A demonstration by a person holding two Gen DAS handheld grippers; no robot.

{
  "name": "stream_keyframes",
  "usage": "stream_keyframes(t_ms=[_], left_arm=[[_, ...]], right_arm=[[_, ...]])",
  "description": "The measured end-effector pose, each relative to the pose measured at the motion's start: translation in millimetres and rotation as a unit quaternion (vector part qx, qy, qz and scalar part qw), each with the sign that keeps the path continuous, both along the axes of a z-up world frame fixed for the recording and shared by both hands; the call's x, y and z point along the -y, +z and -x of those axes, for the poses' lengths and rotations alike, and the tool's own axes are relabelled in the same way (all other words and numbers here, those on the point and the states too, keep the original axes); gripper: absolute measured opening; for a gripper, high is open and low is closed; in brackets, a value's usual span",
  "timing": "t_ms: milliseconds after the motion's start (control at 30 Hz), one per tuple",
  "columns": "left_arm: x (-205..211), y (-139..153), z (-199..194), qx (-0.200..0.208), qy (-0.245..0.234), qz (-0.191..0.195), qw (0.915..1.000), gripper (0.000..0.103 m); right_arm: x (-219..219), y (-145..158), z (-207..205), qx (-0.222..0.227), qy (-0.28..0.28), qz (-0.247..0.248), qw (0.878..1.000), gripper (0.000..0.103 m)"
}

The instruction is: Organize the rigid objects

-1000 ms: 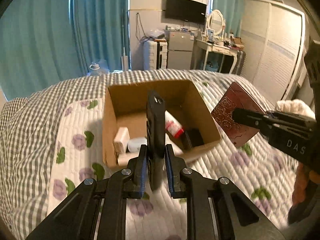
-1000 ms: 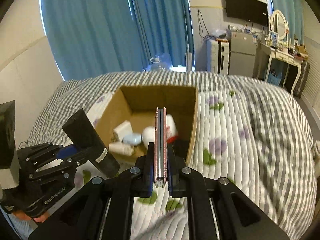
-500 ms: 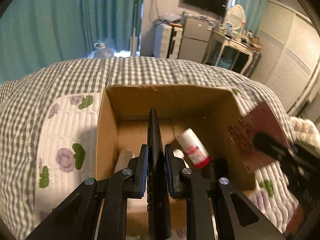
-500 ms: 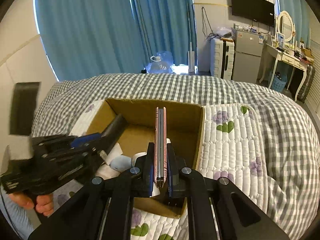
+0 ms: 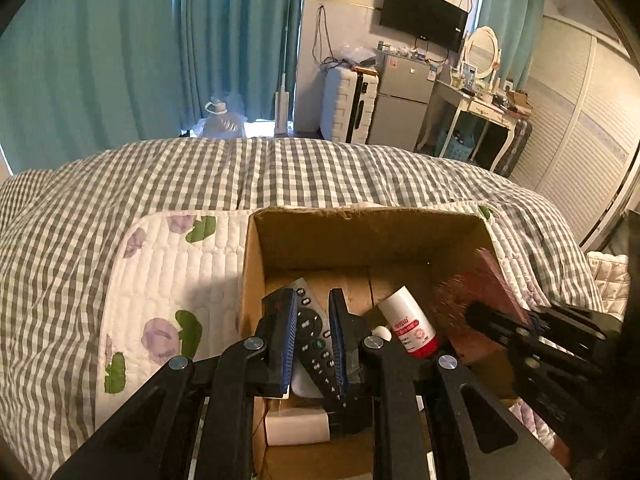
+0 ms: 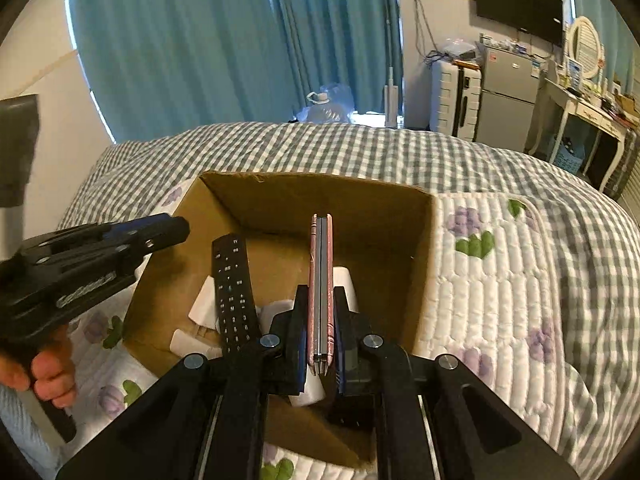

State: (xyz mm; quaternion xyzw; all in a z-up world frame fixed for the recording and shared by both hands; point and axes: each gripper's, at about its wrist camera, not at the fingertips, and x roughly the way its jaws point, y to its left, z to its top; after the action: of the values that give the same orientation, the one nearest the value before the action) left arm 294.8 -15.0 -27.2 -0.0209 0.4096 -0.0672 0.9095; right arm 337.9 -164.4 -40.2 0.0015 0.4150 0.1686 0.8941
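An open cardboard box (image 5: 360, 236) (image 6: 424, 264) sits on the bed. My left gripper (image 5: 312, 328) is open over the box; a black remote control (image 5: 316, 344) (image 6: 234, 292) lies loose in the box, leaning between its jaws. A white bottle with a red label (image 5: 410, 326) and white items lie inside too. My right gripper (image 6: 320, 332) is shut on a thin dark-red patterned book (image 6: 320, 280), held edge-up above the box. In the left wrist view the book (image 5: 480, 300) shows at the box's right wall.
The bed has a grey checked cover (image 5: 120, 200) and a white floral quilt (image 6: 500, 280). Teal curtains, a suitcase (image 5: 348, 108), a small fridge (image 5: 404, 108), a dressing table (image 5: 480, 120) and a wardrobe stand beyond the bed.
My left gripper moved over the box and opened, letting go of the remote, which now lies in the box. My right gripper carried the book forward over the box.
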Motion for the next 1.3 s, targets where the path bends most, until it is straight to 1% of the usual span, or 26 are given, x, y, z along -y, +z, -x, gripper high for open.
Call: stream_keyframes(t_ms=[133,267,333,367,400,467,500,533,567,600,633,667,700,733,767,833,867,900,933,1000,1033,1100,1167,1300], left_arm=[[-6.0,0.3,5.2,0.009,0.004,-0.006,0.9999,0.018],[-11.5,7.7,15.4,0.021,0.005,-0.007,0.9997,0.019],[-12.2,14.5,24.4,0.029,0.005,-0.012,0.9995,0.019],[-12.2,18.4,29.2,0.032,0.003,-0.012,0.9994,0.019],[-12.5,23.5,35.3,0.035,0.003,-0.01,0.9993,0.019],[-13.4,33.9,47.9,0.045,0.003,-0.005,0.999,0.025],[-14.3,38.1,54.7,0.05,0.004,-0.002,0.9987,0.035],[-14.7,44.3,63.7,0.058,0.005,0.0,0.9983,0.05],[-14.8,50.9,74.1,0.067,0.007,0.002,0.9977,0.057],[-14.8,56.2,82.6,0.076,0.009,0.002,0.9971,0.061],[-14.5,62.4,92.7,0.086,0.009,0.0,0.9963,0.061],[-14.0,68.0,100.3,0.092,0.009,-0.001,0.9957,0.061],[-13.5,73.7,108.9,0.099,0.011,-0.002,0.995,0.064],[-13.3,78.5,116.1,0.105,0.012,-0.002,0.9944,0.07],[-13.7,84.2,125.0,0.115,0.014,-0.002,0.9932,0.074],[-15.3,94.1,144.8,0.141,0.021,-0.002,0.9898,0.087],[-16.7,98.4,155.7,0.156,0.026,-0.001,0.9873,0.09],[-18.5,100.9,165.6,0.17,0.033,-0.001,0.9849,0.098],[-20.2,102.3,172.9,0.18,0.041,-0.004,0.9828,0.103],[-22.9,101.7,189.7,0.202,0.053,-0.015,0.9778,0.103],[-23.6,99.3,197.1,0.21,0.056,-0.024,0.9757,0.103],[-25.9,91.6,209.1,0.222,0.062,-0.039,0.9724,0.103],[-29.3,80.0,220.6,0.225,0.067,-0.041,0.9711,0.103],[-34.6,57.0,234.8,0.227,0.074,-0.034,0.9706,0.103]], right_arm=[[-14.8,-9.2,-9.0,0.005,0.017,0.014,1.0,0.01],[-20.8,-13.0,-12.0,-0.002,0.013,0.016,1.0,0.012],[-19.0,-6.8,-6.1,0.01,0.007,0.015,1.0,0.019],[-17.4,-1.2,-1.7,0.018,0.002,0.016,1.0,0.025],[-15.8,6.7,4.3,0.028,-0.003,0.018,0.999,0.028],[-13.8,25.2,17.6,0.043,-0.011,0.026,0.999,0.03],[-12.8,34.8,25.4,0.051,-0.015,0.03,0.998,0.03],[-12.1,41.2,30.5,0.055,-0.018,0.032,0.998,0.03],[-11.3,53.9,43.3,0.065,-0.021,0.037,0.997,0.031],[-10.5,61.8,51.6,0.072,-0.022,0.04,0.996,0.033],[-9.9,70.4,59.8,0.08,-0.024,0.043,0.996,0.035],[-8.9,79.5,71.1,0.089,-0.028,0.049,0.994,0.041],[-7.8,88.1,81.5,0.097,-0.035,0.055,0.993,0.046],[-4.9,95.8,92.5,0.104,-0.04,0.057,0.992,0.048],[-3.6,103.9,103.8,0.112,-0.042,0.056,0.991,0.049],[-1.9,118.5,130.5,0.128,-0.045,0.053,0.989,0.05],[-2.0,121.6,137.4,0.133,-0.046,0.054,0.989,0.056],[-1.5,125.6,148.6,0.144,-0.051,0.053,0.987,0.065],[-0.9,127.6,158.6,0.153,-0.057,0.051,0.985,0.07],[-1.1,126.9,179.5,0.169,-0.068,0.043,0.982,0.087],[-1.6,124.5,189.1,0.179,-0.075,0.036,0.98,0.091],[-2.1,118.3,202.4,0.19,-0.084,0.025,0.978,0.101],[-2.5,108.1,215.9,0.203,-0.092,0.015,0.975,0.103],[-6.8,90.0,231.8,0.221,-0.107,0.023,0.969,0.103]])
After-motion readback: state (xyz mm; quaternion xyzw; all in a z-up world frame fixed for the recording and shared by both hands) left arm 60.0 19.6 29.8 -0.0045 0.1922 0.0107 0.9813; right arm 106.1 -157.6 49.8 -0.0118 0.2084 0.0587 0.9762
